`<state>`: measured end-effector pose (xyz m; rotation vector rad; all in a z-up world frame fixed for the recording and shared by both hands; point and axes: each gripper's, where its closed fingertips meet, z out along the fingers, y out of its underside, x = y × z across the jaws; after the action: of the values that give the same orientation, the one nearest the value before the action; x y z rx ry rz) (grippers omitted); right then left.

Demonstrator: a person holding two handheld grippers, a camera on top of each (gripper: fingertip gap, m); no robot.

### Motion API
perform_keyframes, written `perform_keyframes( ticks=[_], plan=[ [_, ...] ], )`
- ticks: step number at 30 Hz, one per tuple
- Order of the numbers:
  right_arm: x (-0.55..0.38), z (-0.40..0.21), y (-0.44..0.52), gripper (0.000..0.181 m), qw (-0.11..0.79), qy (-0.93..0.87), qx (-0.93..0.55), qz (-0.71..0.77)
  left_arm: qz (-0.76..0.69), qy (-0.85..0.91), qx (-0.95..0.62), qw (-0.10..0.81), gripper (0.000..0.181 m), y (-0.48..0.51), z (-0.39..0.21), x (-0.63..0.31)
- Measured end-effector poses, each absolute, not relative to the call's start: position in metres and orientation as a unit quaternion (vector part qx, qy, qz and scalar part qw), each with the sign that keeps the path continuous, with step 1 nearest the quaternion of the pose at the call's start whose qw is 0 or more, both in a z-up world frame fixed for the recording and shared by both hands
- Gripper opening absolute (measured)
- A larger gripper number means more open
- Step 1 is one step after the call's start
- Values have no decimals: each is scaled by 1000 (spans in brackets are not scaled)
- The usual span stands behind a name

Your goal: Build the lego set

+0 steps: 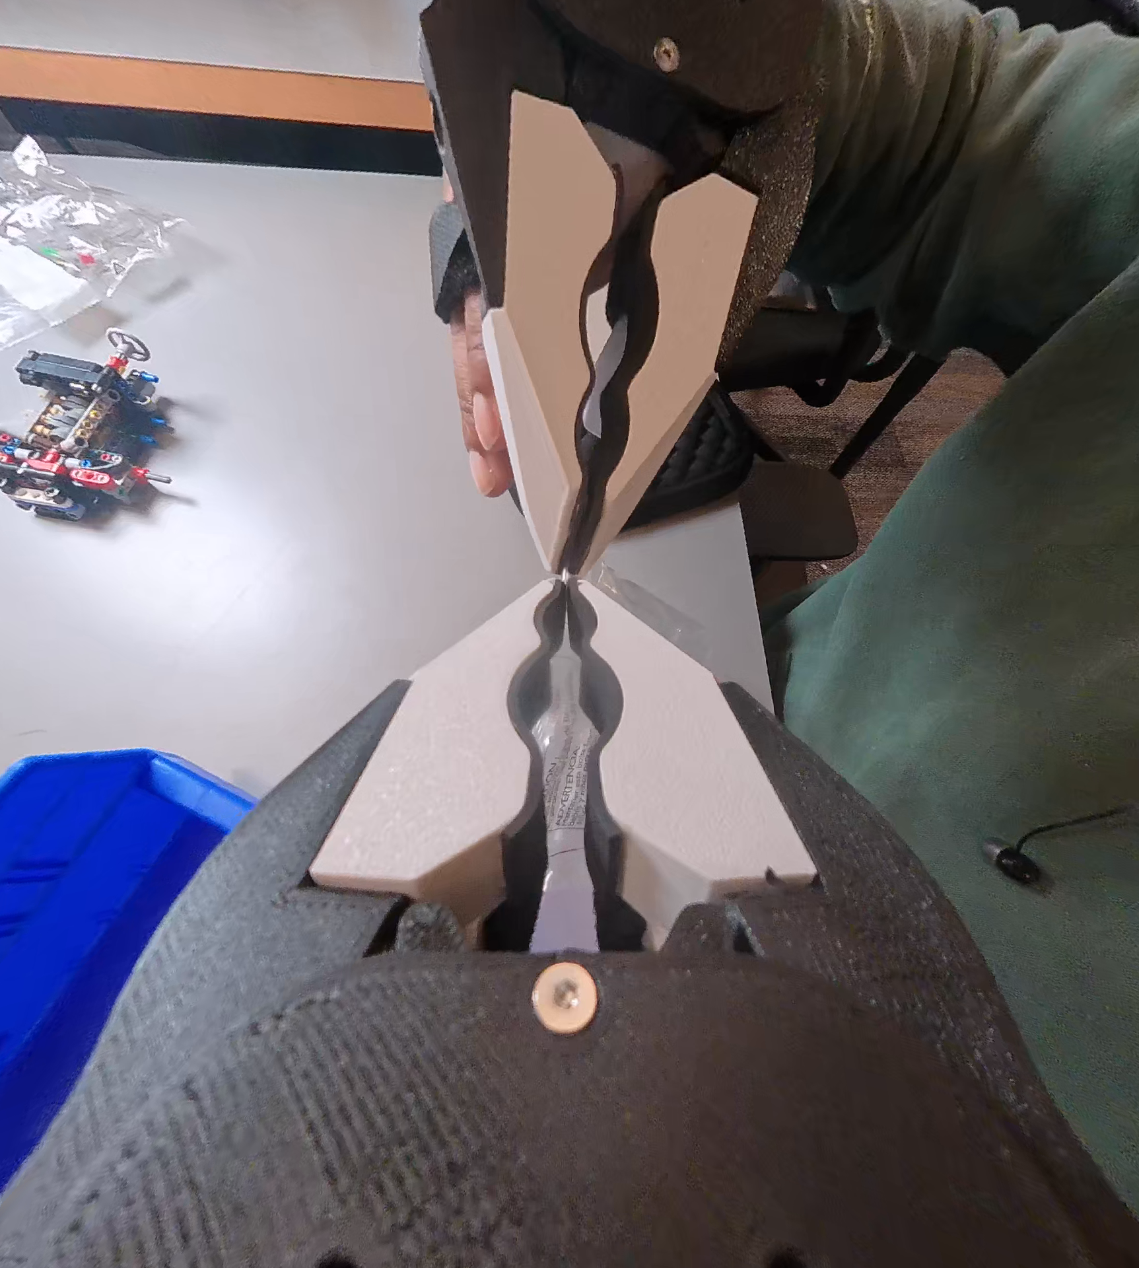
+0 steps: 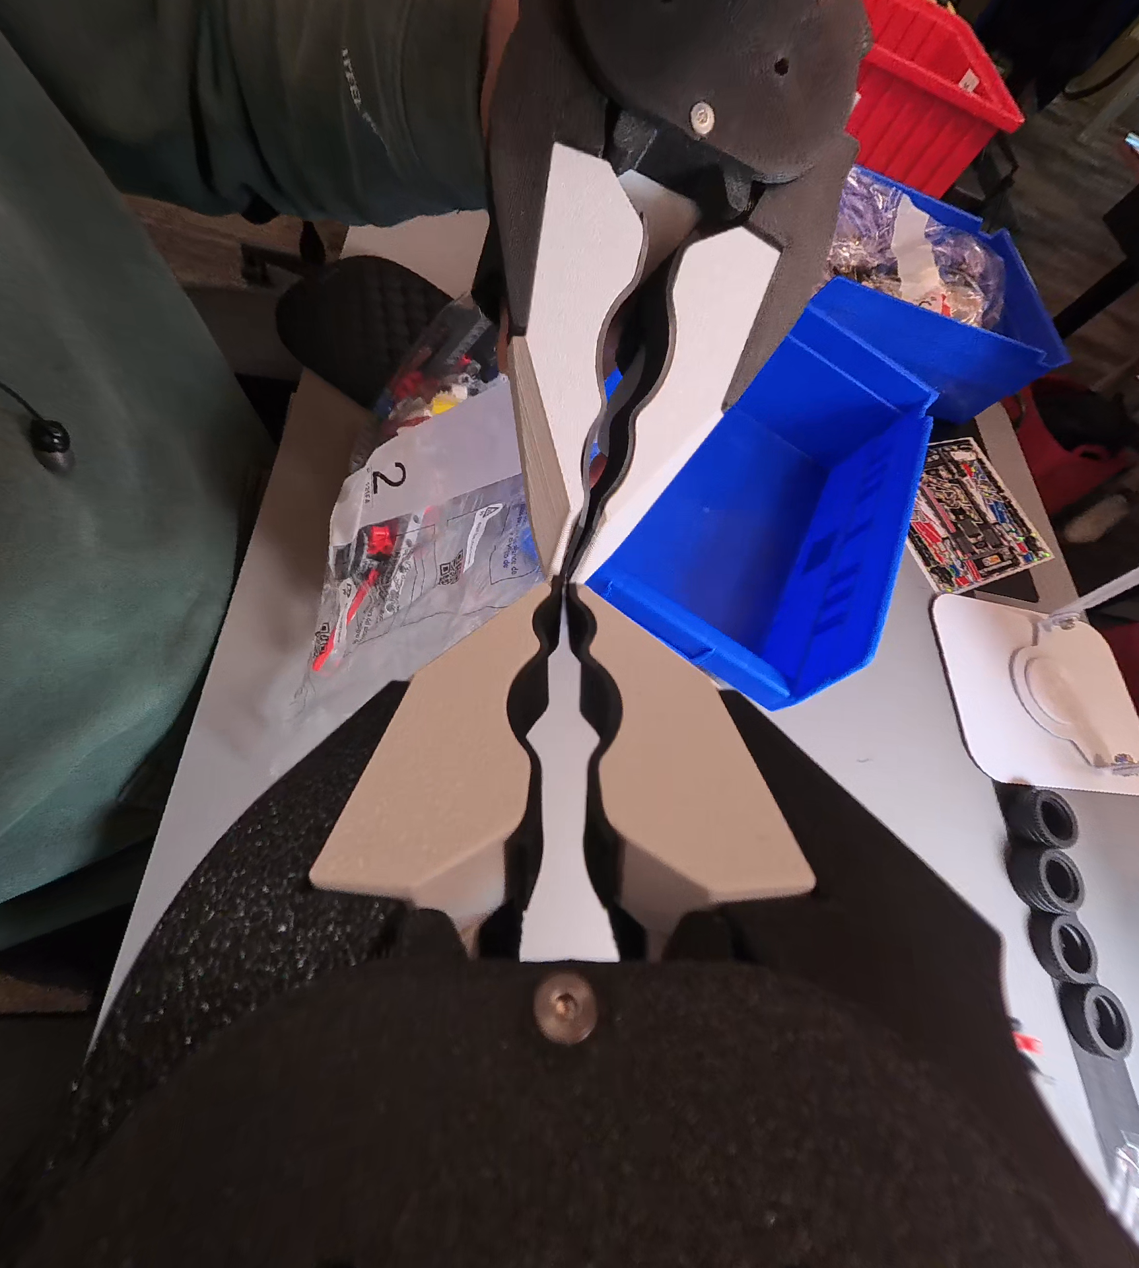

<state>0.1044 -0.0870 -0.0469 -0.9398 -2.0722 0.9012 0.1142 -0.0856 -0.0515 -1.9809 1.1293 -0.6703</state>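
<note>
A clear plastic parts bag point(image 2: 415, 542) with red and black Lego pieces lies at the table's near edge. My left gripper point(image 1: 563, 586) and right gripper point(image 1: 570, 562) meet tip to tip, both shut on the bag's edge. The bag shows through the gap between my left fingers point(image 1: 566, 775). In the right wrist view my right gripper point(image 2: 561, 590) comes from below and the left gripper point(image 2: 570, 566) from above. A partly built Lego model point(image 1: 72, 432), black with red, blue and gold parts, sits on the grey table point(image 1: 319, 384) to the left.
Empty clear bags point(image 1: 38, 247) lie beyond the model. An empty blue bin point(image 2: 793, 549) stands right beside the grippers, with a second blue bin point(image 2: 1005, 329) of bags and a red bin point(image 2: 930, 89) behind. Several black tyres point(image 2: 1060, 892), a sticker sheet point(image 2: 978, 514) and a white stand base point(image 2: 1033, 686) lie right. The person's green sweatshirt point(image 1: 964, 549) is close. Only a small space, under 4 cm, lies between the two pairs of fingers. Both grippers' tips are roughly 35 centimeters from the partly built Lego model point(image 1: 72, 432).
</note>
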Motion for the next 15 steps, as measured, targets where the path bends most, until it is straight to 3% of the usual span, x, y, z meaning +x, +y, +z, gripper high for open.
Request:
perform_keyframes(
  ticks=[7,15],
  plan=[
    [104,-47,-87,0,350,-818,-344,300,-256,440,-784,354,0,-85,-52,113],
    [105,-45,-87,0,352,-819,-336,305,-259,456,-756,393,0,-84,-50,116]
  ],
)
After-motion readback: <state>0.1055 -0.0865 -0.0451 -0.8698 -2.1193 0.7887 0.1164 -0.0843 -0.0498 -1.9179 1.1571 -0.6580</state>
